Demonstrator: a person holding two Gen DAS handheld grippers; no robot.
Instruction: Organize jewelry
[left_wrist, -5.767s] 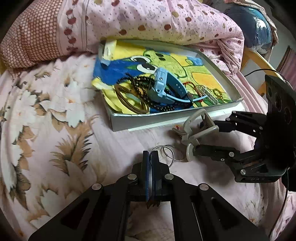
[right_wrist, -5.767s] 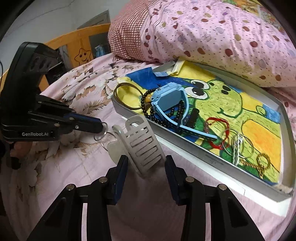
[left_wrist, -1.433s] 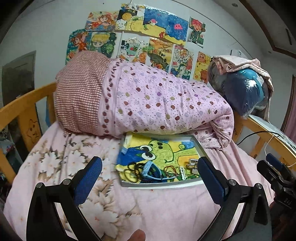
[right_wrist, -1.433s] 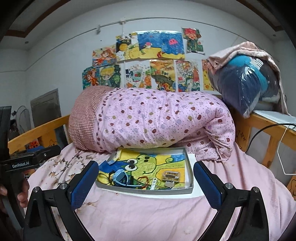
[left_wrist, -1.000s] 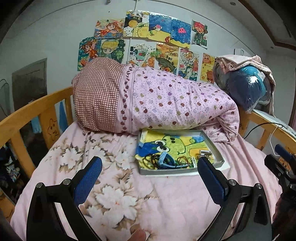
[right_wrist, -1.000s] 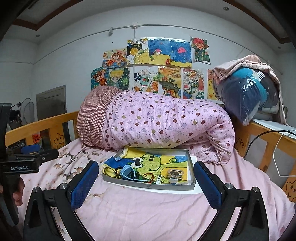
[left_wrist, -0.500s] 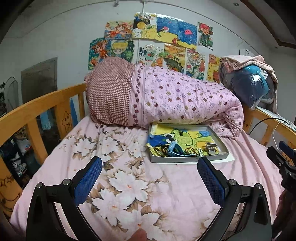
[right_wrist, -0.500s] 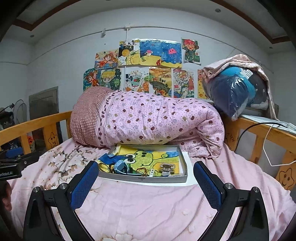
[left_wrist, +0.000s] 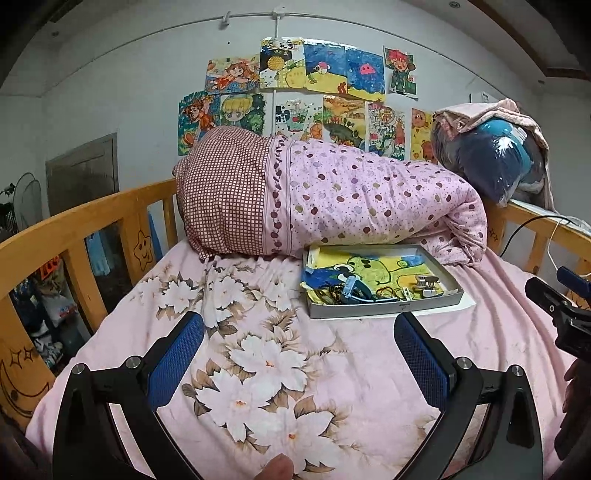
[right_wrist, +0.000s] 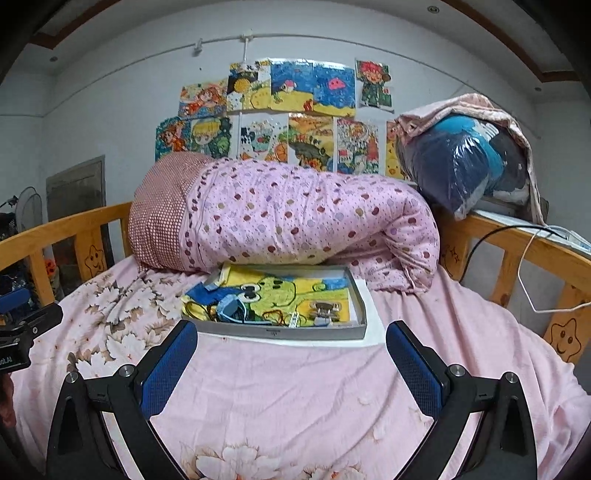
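Pink flowered bedding (left_wrist: 258, 354) covers a wooden-railed bed under a wall of children's drawings (right_wrist: 280, 110). Against a rolled quilt (right_wrist: 295, 225) sits a shallow tray (right_wrist: 280, 334) holding jewelry (left_wrist: 354, 290). Left gripper (left_wrist: 299, 360) and right gripper (right_wrist: 291, 354) hover well back, both spread wide and empty.

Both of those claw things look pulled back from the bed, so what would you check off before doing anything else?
1. Left gripper open, nothing between its fingers: ok.
2. Right gripper open and empty: ok.
3. Shallow grey tray with the frog drawing flat on the pink floral bedsheet: ok.
4. Blue watch and pale hair claw clip inside the tray: ok.
5. Every small ring or bracelet in the tray: cannot tell, too small.
6. Sheet in front of the tray free of loose pieces: ok.
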